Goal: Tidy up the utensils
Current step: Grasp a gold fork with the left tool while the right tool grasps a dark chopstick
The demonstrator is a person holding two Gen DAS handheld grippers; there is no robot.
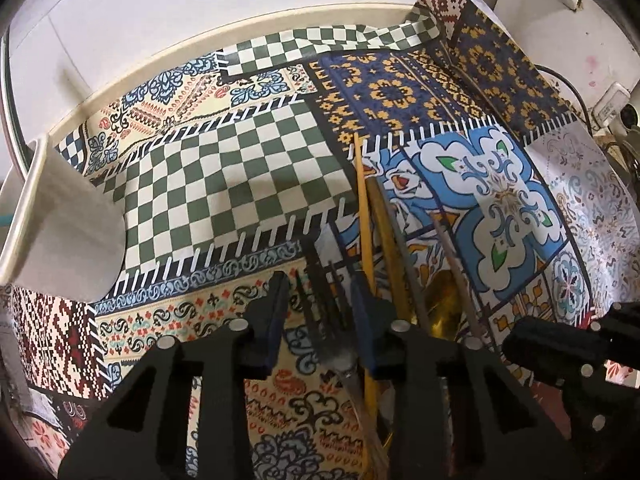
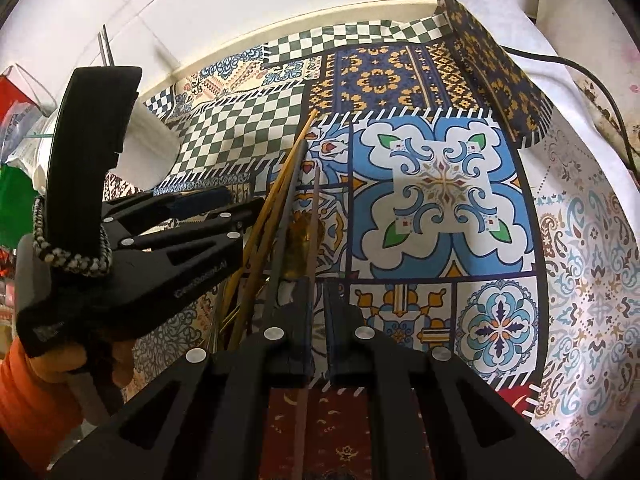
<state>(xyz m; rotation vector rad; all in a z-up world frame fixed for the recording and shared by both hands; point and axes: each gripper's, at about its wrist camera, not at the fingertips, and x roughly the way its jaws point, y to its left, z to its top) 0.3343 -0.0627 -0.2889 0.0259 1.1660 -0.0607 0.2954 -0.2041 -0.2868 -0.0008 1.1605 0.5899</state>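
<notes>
A bundle of utensils leans over the patterned tablecloth [image 1: 240, 168]: yellow chopsticks [image 1: 366, 220] [image 2: 288, 168], a gold spoon [image 1: 440, 304] [image 2: 302, 236] and a dark fork [image 1: 324, 292]. My left gripper [image 1: 320, 300] [image 2: 236, 204] stands around the fork's tines. A sliver of cloth shows between the left pad and the tines, so it reads as open. My right gripper [image 2: 318, 300] [image 1: 520, 344] is shut on a thin brown stick [image 2: 314, 220] [image 1: 452, 260] that runs up between its fingers. The utensils' lower ends are hidden behind the grippers.
A white container [image 1: 60, 220] [image 2: 152, 136] stands at the left on the cloth. The white wall runs along the back edge. A cable and socket [image 1: 612, 108] sit at the right, where the cloth folds up. A hand in an orange sleeve [image 2: 24, 380] holds the left gripper.
</notes>
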